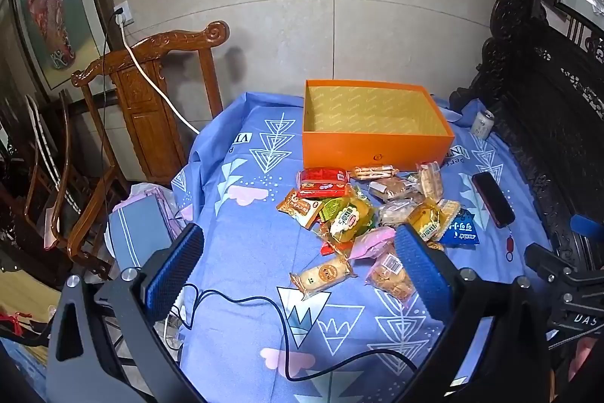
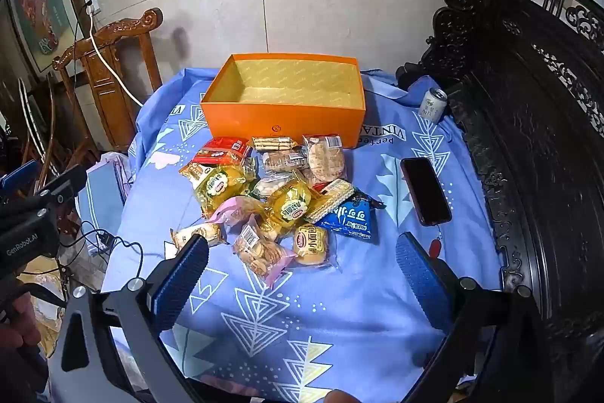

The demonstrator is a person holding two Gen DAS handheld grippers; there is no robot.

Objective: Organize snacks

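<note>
An open orange box (image 1: 373, 148) (image 2: 283, 123) stands empty at the far side of the blue-clothed table. A pile of wrapped snacks (image 1: 362, 210) (image 2: 279, 191) lies just in front of it: a red pack (image 1: 322, 182), yellow bread packs (image 2: 219, 187), a blue triangular pack (image 2: 349, 218), a pink cookie pack (image 2: 260, 252) and a small round cake pack (image 1: 324, 274). My left gripper (image 1: 298, 259) is open and empty above the near side of the pile. My right gripper (image 2: 302, 259) is open and empty, also over the pile's near edge.
A dark phone (image 2: 424, 191) (image 1: 492, 199) and a drink can (image 2: 432, 104) lie right of the snacks. A black cable (image 1: 279, 320) crosses the cloth near me. A carved wooden chair (image 1: 151, 93) stands left; dark carved furniture (image 2: 547, 138) borders the right.
</note>
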